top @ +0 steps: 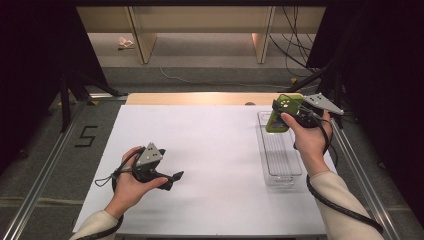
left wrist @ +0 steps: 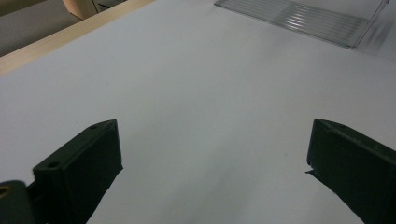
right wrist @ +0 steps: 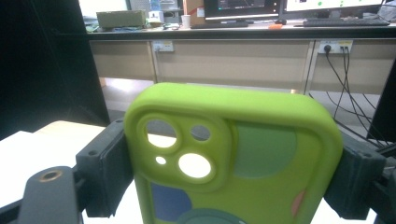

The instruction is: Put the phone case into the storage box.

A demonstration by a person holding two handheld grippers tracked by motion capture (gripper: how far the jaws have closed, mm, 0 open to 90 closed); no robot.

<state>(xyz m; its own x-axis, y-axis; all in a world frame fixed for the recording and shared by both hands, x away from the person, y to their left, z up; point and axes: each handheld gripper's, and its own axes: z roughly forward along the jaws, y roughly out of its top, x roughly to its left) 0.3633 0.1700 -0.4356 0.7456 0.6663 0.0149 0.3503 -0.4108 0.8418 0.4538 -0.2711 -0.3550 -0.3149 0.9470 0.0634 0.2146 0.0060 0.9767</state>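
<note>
Fingers [right wrist: 100, 163] flanking phone case [right wrist: 233, 158] edges

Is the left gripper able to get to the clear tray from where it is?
Probably yes. The left gripper is open and holds nothing, and bare white table lies between it and the clear tray, though it sits well across.

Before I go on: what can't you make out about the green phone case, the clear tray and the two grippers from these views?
- Phone case: its lower end is cut off by the right gripper view's bottom edge; its front side faces away.
- Clear tray: cropped by the left gripper view's top edge, right end blurred.
- Right gripper: in the high view, the hand and case hide its pads.
</note>
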